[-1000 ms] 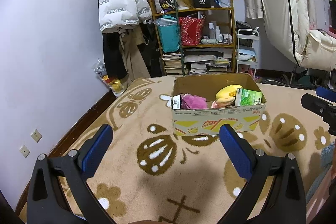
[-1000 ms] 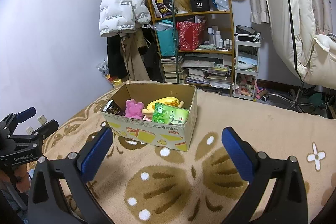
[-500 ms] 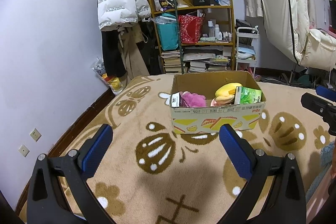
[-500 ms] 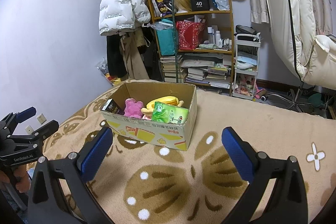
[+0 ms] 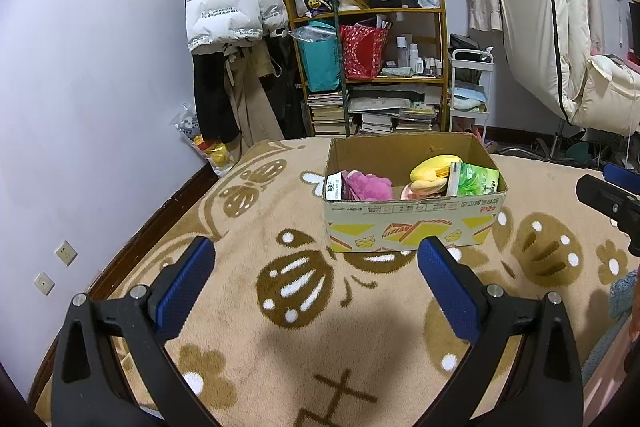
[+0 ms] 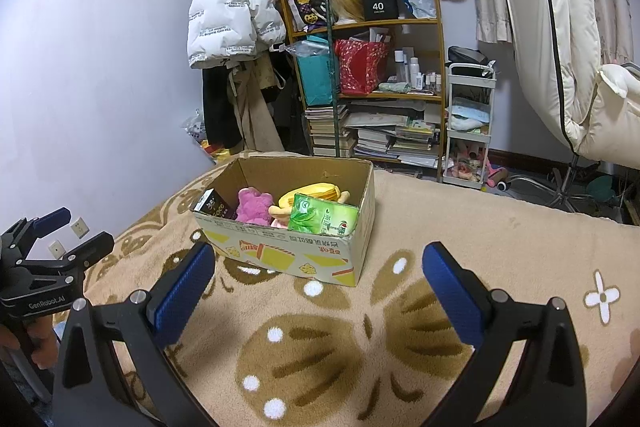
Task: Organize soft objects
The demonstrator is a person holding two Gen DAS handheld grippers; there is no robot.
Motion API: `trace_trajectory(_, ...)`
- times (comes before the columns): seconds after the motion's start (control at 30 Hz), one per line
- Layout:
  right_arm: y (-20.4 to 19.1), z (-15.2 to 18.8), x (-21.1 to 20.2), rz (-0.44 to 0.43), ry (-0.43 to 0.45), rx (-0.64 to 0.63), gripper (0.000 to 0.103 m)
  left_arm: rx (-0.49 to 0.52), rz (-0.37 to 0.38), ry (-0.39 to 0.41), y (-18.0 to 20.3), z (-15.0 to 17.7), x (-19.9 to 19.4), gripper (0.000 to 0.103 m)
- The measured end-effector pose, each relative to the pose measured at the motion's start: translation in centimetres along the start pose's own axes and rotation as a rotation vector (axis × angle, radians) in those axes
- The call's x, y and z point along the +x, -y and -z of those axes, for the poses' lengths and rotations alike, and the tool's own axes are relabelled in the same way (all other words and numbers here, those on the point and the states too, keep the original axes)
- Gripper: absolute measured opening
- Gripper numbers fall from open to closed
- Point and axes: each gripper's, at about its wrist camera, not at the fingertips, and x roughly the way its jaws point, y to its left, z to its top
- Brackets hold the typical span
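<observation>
An open cardboard box (image 5: 412, 227) (image 6: 280, 251) stands on a tan patterned blanket. Inside lie a pink plush (image 5: 368, 187) (image 6: 252, 205), a yellow plush (image 5: 434, 167) (image 6: 316, 191), a green tissue pack (image 5: 474, 179) (image 6: 322, 219) and a small dark carton (image 6: 214, 205). My left gripper (image 5: 314, 269) hovers open in front of the box, nothing between its blue pads. My right gripper (image 6: 318, 273) is open too, near the box's front right corner, and empty. In the other wrist view each gripper shows at the frame's edge: the left gripper (image 6: 60, 239), the right gripper (image 5: 612, 195).
Behind the blanket stand a wooden shelf (image 5: 372, 67) full of books and bags, a white trolley (image 6: 468, 131) and hanging coats (image 5: 228, 7). A white padded chair (image 6: 580, 47) is at the right. A hand (image 6: 36, 343) holds the left gripper's handle.
Both grippers stay open and empty. The left view has shifted slightly, so the box sits a little higher in frame; the right view is almost unchanged.
</observation>
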Motion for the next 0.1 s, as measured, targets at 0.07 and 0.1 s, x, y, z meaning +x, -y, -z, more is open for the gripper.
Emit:
trace_trajectory(0.07,0.03,0.05,0.05,0.002,0.000,0.010,0.103,-0.001,0.001,-0.002,0.10,0.17,0.06,0.100)
trace_trajectory(0.1,0.03,-0.02,-0.02,0.002,0.000,0.009,0.103,-0.001,-0.001,-0.001,0.10,0.16,0.06,0.100)
